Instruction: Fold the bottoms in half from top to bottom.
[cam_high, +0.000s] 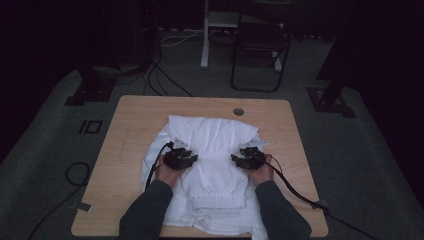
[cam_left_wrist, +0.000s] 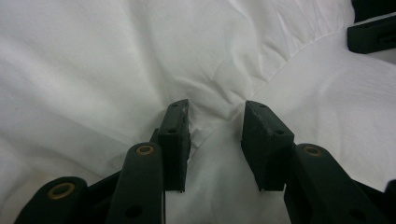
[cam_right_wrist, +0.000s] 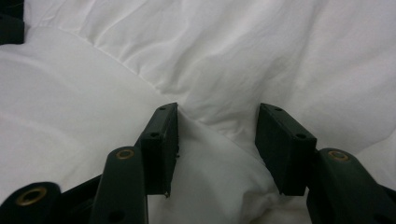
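The left gripper (cam_high: 181, 159) rests on a white garment (cam_high: 212, 132) spread across the wooden table (cam_high: 130, 125), jaws parted astride a fold edge, likely ready to pinch. The right gripper (cam_high: 248, 159) mirrors it, also gaping, gripping nothing.
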